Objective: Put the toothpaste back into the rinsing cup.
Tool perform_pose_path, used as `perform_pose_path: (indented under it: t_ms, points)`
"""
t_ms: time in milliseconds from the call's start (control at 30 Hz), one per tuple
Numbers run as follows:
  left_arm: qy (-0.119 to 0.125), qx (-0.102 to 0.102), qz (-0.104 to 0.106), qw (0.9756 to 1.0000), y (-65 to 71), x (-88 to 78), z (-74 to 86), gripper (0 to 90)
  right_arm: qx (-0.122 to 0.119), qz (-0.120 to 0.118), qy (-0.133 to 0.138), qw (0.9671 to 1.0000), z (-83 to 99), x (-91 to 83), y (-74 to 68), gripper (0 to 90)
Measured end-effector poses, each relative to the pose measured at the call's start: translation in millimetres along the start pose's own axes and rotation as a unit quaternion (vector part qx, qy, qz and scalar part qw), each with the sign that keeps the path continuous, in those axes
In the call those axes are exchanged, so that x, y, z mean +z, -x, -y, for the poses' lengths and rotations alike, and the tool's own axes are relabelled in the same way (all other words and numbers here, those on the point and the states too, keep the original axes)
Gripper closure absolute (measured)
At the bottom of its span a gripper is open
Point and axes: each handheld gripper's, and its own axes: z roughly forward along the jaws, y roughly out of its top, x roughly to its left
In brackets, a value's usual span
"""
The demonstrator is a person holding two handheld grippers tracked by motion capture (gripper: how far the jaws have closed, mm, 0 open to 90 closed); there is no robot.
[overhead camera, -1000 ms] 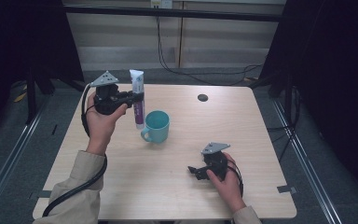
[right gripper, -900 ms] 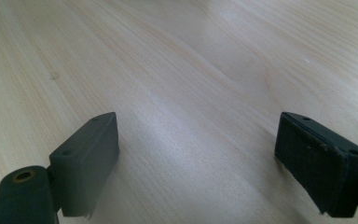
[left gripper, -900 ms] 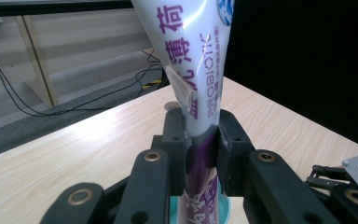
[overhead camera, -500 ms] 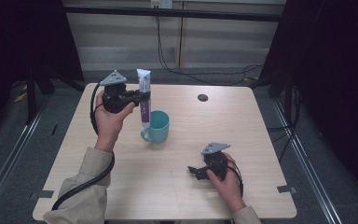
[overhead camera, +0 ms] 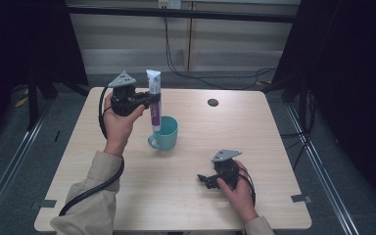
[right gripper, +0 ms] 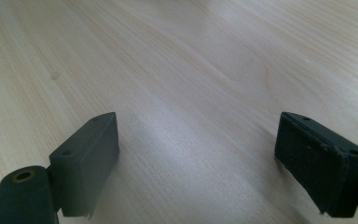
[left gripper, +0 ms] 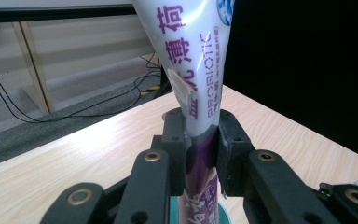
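A white and purple toothpaste tube (overhead camera: 154,100) stands upright over the teal mug (overhead camera: 165,133), its lower end at the mug's mouth. My left gripper (overhead camera: 152,100) is shut on the tube's middle, held level above the table's left half. In the left gripper view both pads press the tube (left gripper: 200,93) and the teal rim (left gripper: 223,212) shows just below. My right gripper (overhead camera: 201,178) rests low on the table near the front right, pointing left. Its jaws (right gripper: 200,158) stand open over bare wood with nothing between them.
The light wooden table (overhead camera: 274,142) has a small round black hole (overhead camera: 213,102) at the back middle. Black cables trail from both grippers. Dark curtains flank the table and a floor with cables lies behind it.
My left hand has carried the tube to the right, from beside the mug's left to over its mouth. The right gripper has kept still.
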Motion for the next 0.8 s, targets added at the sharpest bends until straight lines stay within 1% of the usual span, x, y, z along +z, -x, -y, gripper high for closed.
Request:
perform_pose_path:
  t_ms: [33, 167, 367, 500, 567, 667, 700, 800]
  points:
    - [0.0, 0.003, 0.002, 1.0, 0.4, 2.3, 0.6, 76.3, 0.0, 0.0, 0.0, 1.0, 0.0, 0.0, 0.0, 13.2]
    - [0.0, 0.001, -0.003, 1.0, 1.3, 7.4, 2.2, 76.3, -0.001, 0.0, 0.001, 1.0, 0.0, 0.1, 0.2, 13.2]
    - [-0.002, 0.001, 0.001, 1.0, 2.3, 16.0, 6.4, 76.3, 0.0, 0.0, 0.0, 1.0, 0.0, 0.0, 0.0, 13.2]
    - [-0.001, 0.005, -0.006, 1.0, 2.8, 20.4, 9.3, 76.3, -0.001, 0.0, 0.001, 1.0, 0.0, 0.1, 0.2, 13.2]
    - [-0.004, 0.004, -0.005, 1.0, 2.8, 21.5, 9.9, 76.2, -0.001, 0.0, 0.001, 1.0, 0.0, 0.1, 0.2, 13.2]
    - [-0.001, 0.008, -0.002, 1.0, 3.5, 24.3, 12.2, 76.1, -0.001, 0.0, 0.001, 1.0, 0.0, 0.1, 0.2, 13.2]
    - [-0.004, 0.008, -0.001, 1.0, 3.9, 25.0, 13.0, 76.1, -0.001, 0.0, 0.001, 1.0, 0.0, 0.1, 0.2, 13.2]
    - [-0.007, 0.009, -0.002, 0.9999, 4.4, 28.0, 15.5, 76.1, -0.001, 0.0, 0.001, 1.0, 0.0, 0.1, 0.2, 13.2]
